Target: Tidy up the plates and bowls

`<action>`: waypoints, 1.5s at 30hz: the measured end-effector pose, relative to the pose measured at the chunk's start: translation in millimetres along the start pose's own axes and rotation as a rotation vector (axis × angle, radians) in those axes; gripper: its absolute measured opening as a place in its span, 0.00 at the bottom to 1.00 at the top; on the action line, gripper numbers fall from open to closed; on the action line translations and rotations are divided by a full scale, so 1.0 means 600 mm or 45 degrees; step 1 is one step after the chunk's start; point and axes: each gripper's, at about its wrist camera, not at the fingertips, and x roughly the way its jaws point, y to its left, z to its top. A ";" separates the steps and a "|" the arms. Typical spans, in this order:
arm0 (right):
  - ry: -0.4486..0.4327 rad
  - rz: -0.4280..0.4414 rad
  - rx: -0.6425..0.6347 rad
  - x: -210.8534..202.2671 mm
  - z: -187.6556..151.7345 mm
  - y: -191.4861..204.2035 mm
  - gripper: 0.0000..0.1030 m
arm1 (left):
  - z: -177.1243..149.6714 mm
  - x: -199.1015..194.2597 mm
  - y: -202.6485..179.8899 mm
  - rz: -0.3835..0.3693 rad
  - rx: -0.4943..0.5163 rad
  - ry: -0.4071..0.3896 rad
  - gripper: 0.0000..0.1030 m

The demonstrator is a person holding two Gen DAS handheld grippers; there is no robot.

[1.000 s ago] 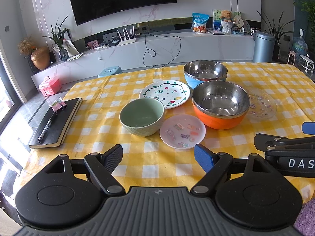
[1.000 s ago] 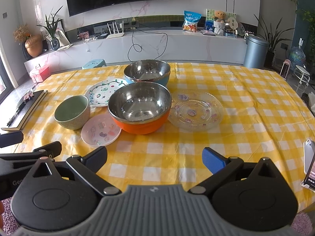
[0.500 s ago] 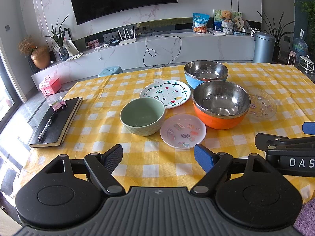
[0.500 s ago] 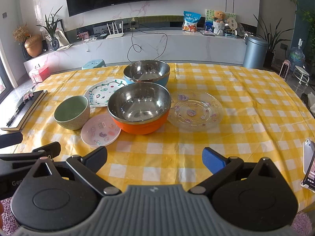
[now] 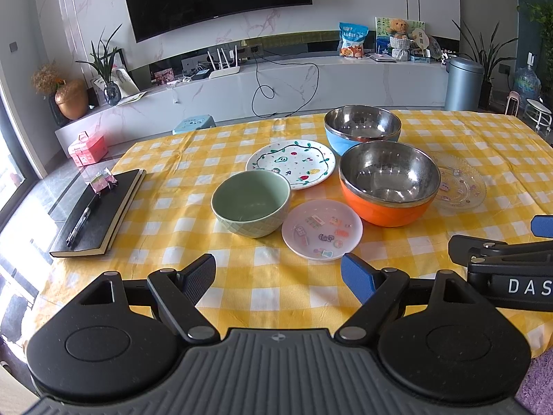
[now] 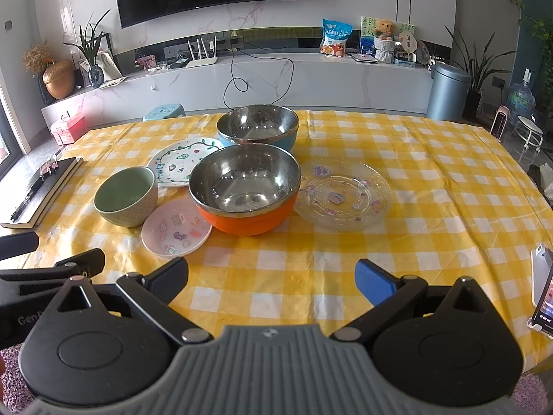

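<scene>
At the far left of my left-hand view a black notebook (image 5: 100, 207) with a pen lay clear of the crockery. My left gripper (image 5: 278, 276) hung low in that frame, fingers spread wide and empty, just short of the green bowl (image 5: 250, 204) and the small pink plate (image 5: 322, 229) beside it. Behind them sat the painted plate (image 5: 292, 164). Centre-right stood the orange bowl (image 6: 243, 188), its far side crowded by the blue bowl (image 6: 257, 128). The glass plate (image 6: 342, 195) lay right of it, and my right gripper (image 6: 271, 276) gaped empty at lower centre. I judged nothing stacked yet. Lifting the green bowl by its near rim seemed cleanest, keeping my finger off the pink plate. A phone (image 6: 546, 297) sat at the right edge.
</scene>
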 end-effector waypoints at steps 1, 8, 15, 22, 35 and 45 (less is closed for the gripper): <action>0.000 -0.003 0.002 0.005 -0.001 0.001 0.98 | 0.000 0.000 0.000 0.000 -0.001 -0.001 0.94; -0.003 -0.002 0.049 0.016 -0.001 -0.012 0.98 | -0.008 0.002 0.000 -0.054 -0.054 -0.017 0.93; -0.076 -0.010 0.061 0.025 0.014 -0.025 0.97 | 0.011 0.013 0.004 -0.123 -0.114 -0.008 0.83; -0.107 0.028 0.076 0.047 0.035 -0.032 0.97 | 0.041 0.029 -0.004 -0.177 -0.121 -0.024 0.76; -0.011 0.027 0.185 0.126 0.083 -0.053 0.73 | 0.094 0.096 -0.013 -0.263 -0.223 -0.008 0.73; 0.036 0.050 0.252 0.189 0.114 -0.050 0.56 | 0.115 0.168 -0.019 -0.278 -0.339 0.118 0.62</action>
